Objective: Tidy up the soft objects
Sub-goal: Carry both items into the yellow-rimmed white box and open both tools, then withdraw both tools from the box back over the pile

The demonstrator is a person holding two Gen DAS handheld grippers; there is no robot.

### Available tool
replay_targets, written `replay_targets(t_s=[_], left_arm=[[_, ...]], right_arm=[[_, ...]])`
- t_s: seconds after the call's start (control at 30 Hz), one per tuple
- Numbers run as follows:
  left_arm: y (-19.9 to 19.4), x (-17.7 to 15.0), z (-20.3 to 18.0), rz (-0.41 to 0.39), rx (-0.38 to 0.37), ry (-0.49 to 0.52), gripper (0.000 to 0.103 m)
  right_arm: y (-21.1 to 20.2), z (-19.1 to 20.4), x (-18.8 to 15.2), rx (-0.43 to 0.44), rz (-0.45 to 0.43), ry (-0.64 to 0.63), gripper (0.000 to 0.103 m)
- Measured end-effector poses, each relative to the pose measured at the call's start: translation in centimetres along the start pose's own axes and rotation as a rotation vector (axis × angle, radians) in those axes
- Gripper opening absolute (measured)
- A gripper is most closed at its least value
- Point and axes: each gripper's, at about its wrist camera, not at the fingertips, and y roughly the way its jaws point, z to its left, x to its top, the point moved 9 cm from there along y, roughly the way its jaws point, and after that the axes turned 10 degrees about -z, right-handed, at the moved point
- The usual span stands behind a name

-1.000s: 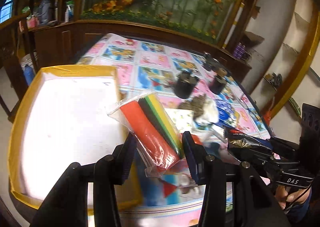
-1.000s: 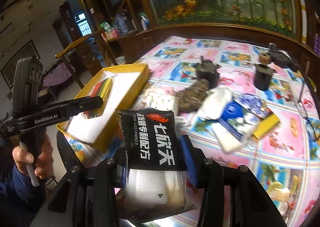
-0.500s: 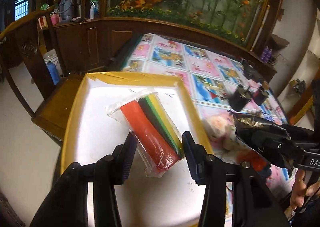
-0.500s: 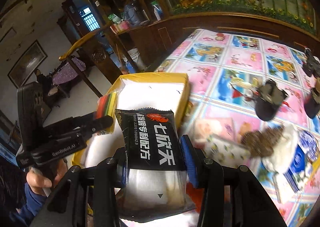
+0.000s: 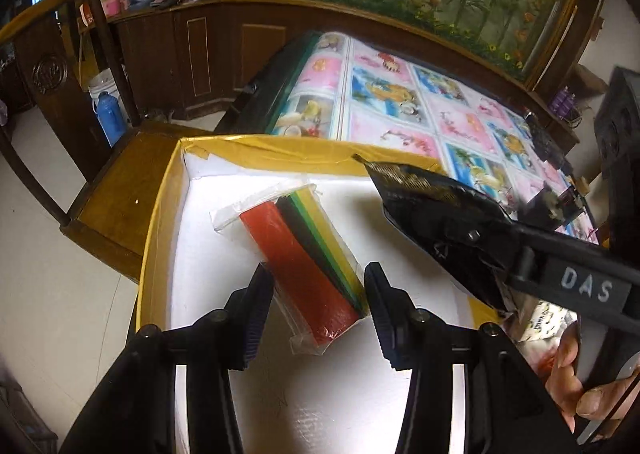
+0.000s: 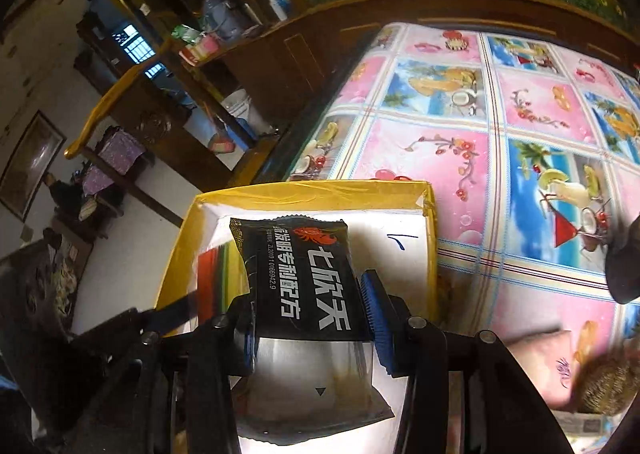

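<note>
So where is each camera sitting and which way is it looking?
Left wrist: on the left gripper, aimed down into the yellow box; it holds a coloured pack; a hand shows at right.
Right wrist: on the right gripper, aimed down at the same box, holding a black packet.
Shared: box, both packs, patterned tablecloth.

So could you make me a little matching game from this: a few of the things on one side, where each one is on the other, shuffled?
Things:
1. coloured felt pack
2. black packet
3. yellow-rimmed box
4. blue bottle

Places:
A. on the floor
B. in the right gripper
C. under both grippers
D. in the left gripper

Pairs: 1-D, 2-B, 3-C, 4-A
</note>
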Motion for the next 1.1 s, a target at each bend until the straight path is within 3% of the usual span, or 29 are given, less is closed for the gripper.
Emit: replay_targets(t_s=[0.27,0.37,0.43,0.57,0.67,0.73,0.83,0.93,1.03,1.1], left_arm=[[1.5,-0.4,0.2,0.017,-0.006,-0.002,0.047],[1.9,-0.6,0.6,0.025,-0.010,-0.019,0.048],[2.0,-0.7,0.7,0.027,-0.011,-0.023,0.048],[1.6,-0.8,1.1,0.021,-0.014,-0.036,0.048],[0.7,-0.5,1.1,-0.003,-0.018,-0.043,0.048],[-0.2,-0.4,1.0,-0.025,-0.017,-0.042,0.048],[-1.7,-0.5,0.3,-0.055,-0.023,-0.043,0.049],[-3.6,-0.7,-0.9,-0.095,-0.049,-0.037,0.049],[-5.7,-1.0,-2.9,-0.144,-0.071,-0.011,0.059],[-7.1,-1.3,-4.3,-0.185,-0.086,0.006,0.064]], right_arm=[[3.1,-0.4,-0.2,-0.028,0.028,0.004,0.050],[3.4,-0.1,-0.4,-0.024,0.036,-0.011,0.059],[3.2,0.2,-0.4,-0.003,0.035,-0.018,0.071],[1.8,1.0,-0.2,0.004,0.026,-0.081,0.071],[-0.7,1.5,0.3,0.034,-0.017,-0.116,0.071],[-3.0,1.4,0.8,0.004,-0.070,-0.156,0.071],[-7.5,0.8,1.0,-0.058,-0.176,-0.243,0.073],[-12.9,-0.7,0.5,-0.026,-0.288,-0.237,0.080],[-17.6,-3.1,-0.5,-0.061,-0.380,-0.217,0.083],[-21.9,-4.0,-1.8,-0.073,-0.480,-0.298,0.086]])
